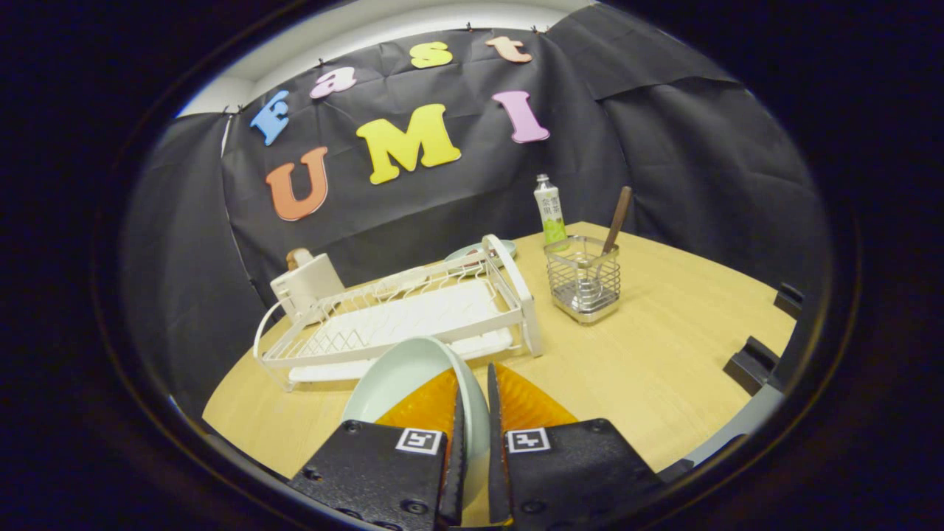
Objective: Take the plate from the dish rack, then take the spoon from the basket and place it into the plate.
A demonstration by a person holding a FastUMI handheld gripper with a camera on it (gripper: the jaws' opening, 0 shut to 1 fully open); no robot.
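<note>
At the far left of the wooden table (664, 354), a white boxy holder (306, 284) stands against the white wire dish rack (398, 324), which has a flat tray under it. The gripper (472, 391) clamps the rim of a round, smooth, pale plate (398, 376) on its edge between both fingers, just before the rack. Further right stands a square metal wire basket (582, 280); the spoon (616, 220) leans inside, wooden handle upward, near a small bottle (549, 210).

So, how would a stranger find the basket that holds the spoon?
On the wooden table, look just right of the white dish rack. The basket is the small square wire holder, a brown handle rising from it, in front of a green-labelled bottle, well beyond the hand-held gripper.
</note>
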